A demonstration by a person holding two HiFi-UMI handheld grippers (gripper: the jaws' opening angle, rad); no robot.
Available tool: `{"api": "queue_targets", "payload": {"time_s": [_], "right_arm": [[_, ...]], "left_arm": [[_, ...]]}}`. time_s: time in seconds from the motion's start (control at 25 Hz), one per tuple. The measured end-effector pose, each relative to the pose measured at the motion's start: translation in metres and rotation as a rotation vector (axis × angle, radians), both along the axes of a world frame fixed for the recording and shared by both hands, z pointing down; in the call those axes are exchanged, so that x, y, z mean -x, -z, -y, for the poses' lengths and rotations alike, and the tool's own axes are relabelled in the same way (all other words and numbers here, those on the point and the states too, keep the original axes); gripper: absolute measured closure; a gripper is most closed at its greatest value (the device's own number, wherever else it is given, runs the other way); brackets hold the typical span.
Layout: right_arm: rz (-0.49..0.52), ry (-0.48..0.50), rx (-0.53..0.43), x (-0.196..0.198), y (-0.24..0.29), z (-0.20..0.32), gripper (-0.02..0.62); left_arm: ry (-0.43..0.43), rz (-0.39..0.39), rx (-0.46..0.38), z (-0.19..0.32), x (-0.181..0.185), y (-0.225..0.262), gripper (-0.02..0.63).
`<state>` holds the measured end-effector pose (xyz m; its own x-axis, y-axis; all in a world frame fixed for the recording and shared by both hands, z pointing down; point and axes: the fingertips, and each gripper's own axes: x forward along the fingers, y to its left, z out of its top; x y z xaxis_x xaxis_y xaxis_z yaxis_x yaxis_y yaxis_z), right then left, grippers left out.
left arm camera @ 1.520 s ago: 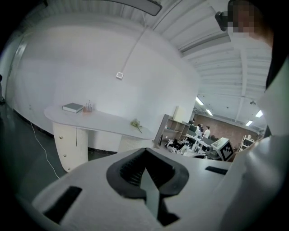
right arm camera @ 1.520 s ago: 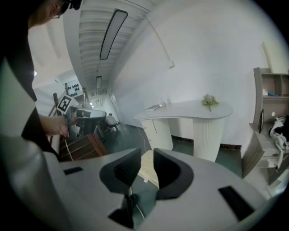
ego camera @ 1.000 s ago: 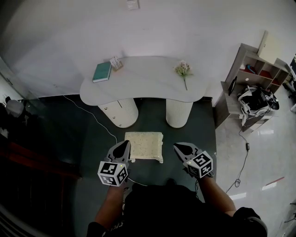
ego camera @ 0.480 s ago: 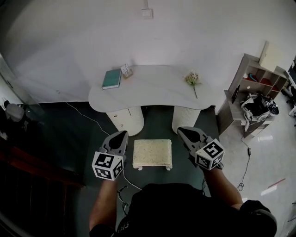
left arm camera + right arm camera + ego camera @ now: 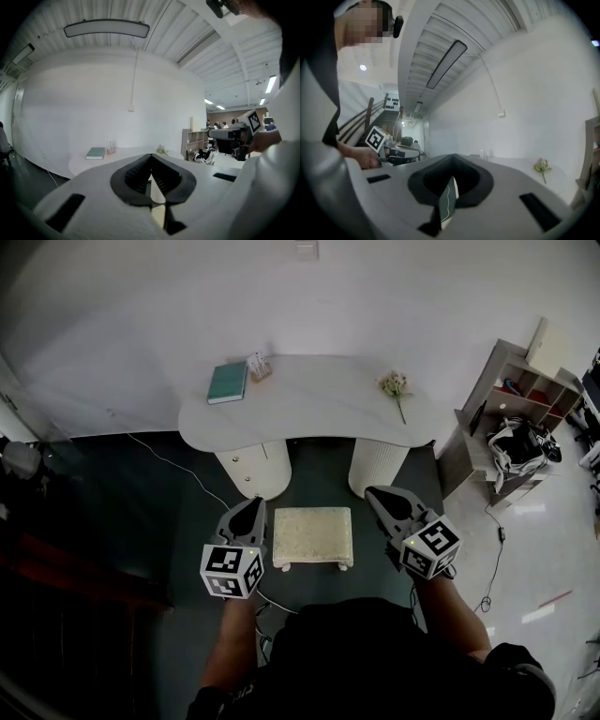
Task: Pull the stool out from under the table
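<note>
A cream cushioned stool (image 5: 313,536) with short white legs stands on the dark floor, out in front of the white curved table (image 5: 309,399). My left gripper (image 5: 250,514) hangs just left of the stool, shut and empty. To the stool's right my right gripper (image 5: 379,498) is held up, shut with nothing in it. Neither touches the stool. In the left gripper view the jaws (image 5: 151,161) meet, with the table (image 5: 122,159) beyond. The right gripper view shows closed jaws (image 5: 451,164) and the table's top (image 5: 520,168).
On the table lie a green book (image 5: 228,382), a small holder (image 5: 258,367) and a flower (image 5: 397,390). Two white round pedestals (image 5: 253,470) carry the table. A shelf unit (image 5: 511,409) with bags stands at the right. A cable (image 5: 187,474) trails over the floor.
The head camera's aim has shifted, so table and stool sit differently in frame. Both grippers have spread and risen beside the stool, staying shut. The stool stands clear of the table throughout.
</note>
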<state>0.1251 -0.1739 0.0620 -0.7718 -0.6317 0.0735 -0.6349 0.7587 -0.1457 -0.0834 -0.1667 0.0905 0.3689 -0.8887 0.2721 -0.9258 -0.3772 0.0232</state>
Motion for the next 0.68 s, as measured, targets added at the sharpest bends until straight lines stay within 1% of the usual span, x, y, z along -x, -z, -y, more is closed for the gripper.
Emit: {"api": "queue_targets", "payload": {"time_s": [0.12,0.2,0.44,0.68], "right_arm": [[-0.013,0.014,0.022,0.007,-0.007,-0.002,0.592],[-0.015,0.027,0.020,0.012,-0.005,-0.004,0.592],[-0.018,0.024,0.010,0.008,-0.003,-0.008,0.592],[0.004,0.014,0.015,-0.003,-0.003,-0.010,0.592]], "left_arm": [[-0.027,0.041,-0.008,0.002,0.002,0.000,0.597],[-0.026,0.045,-0.013,0.003,0.004,0.004,0.597],[0.019,-0.024,-0.011,-0.003,0.006,-0.001,0.597],[0.047,-0.043,0.013,-0.016,0.006,-0.007,0.597]]}}
